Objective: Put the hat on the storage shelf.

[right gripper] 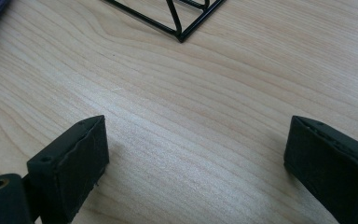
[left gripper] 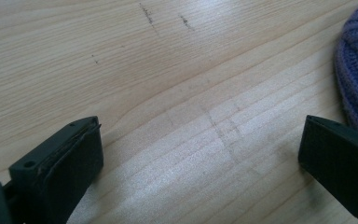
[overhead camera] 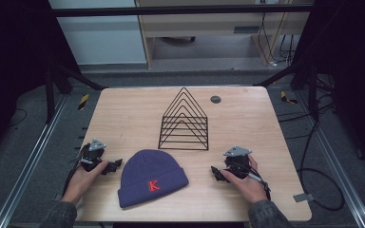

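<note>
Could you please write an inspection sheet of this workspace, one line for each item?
Surface: wooden table, with faint dark scuff marks in the left gripper view.
Job's things: blue knitted hat with a red letter K, lying flat near the front edge, between the two grippers.
Clutter: black wire rack standing behind the hat; small dark round disc near the far edge.
Grippers: left gripper and right gripper both rest on the table, jaws open, nothing between them.
Cables: one trails from each gripper; more lie on the floor at the right.
Surroundings: dark frame bars, light cabinet beyond the table.
</note>
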